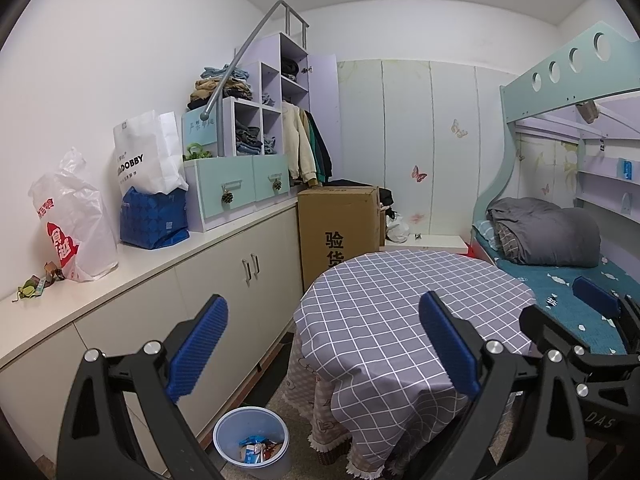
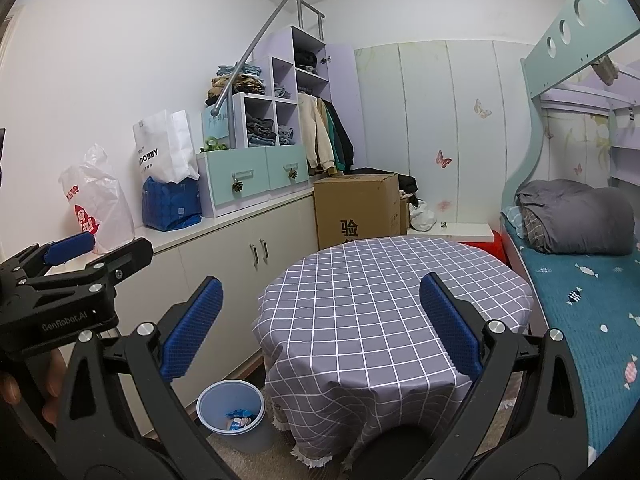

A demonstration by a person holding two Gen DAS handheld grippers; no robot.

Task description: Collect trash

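Straight ahead of both sets of tongs I have the round table (image 2: 384,304) under its grey checked cloth, and as far as I can see the top is bare, so nothing to collect there. Off to the left of my left tongs (image 1: 324,348) runs the long white counter (image 1: 168,256), and down low between that counter and the table, just below the left tongs' reach, stands the blue bin (image 1: 251,440) with wrappers already lying in it. My left tongs are spread wide and empty; my right tongs (image 2: 320,324) are likewise wide and hold nothing, hanging over the near edge of the table. The only loose trash I can pick out is the small crumpled scraps (image 1: 38,282) at the near end of the counter, far to the left of the left tongs, beside the white plastic bag (image 1: 76,224) (what the scraps are I cannot tell). I judge this a scanning step, either early or nearly done. The next move, I think, calls for swinging the left tongs leftward over the counter, coming down on those scraps and closing gently, since they look light and liable to skid.
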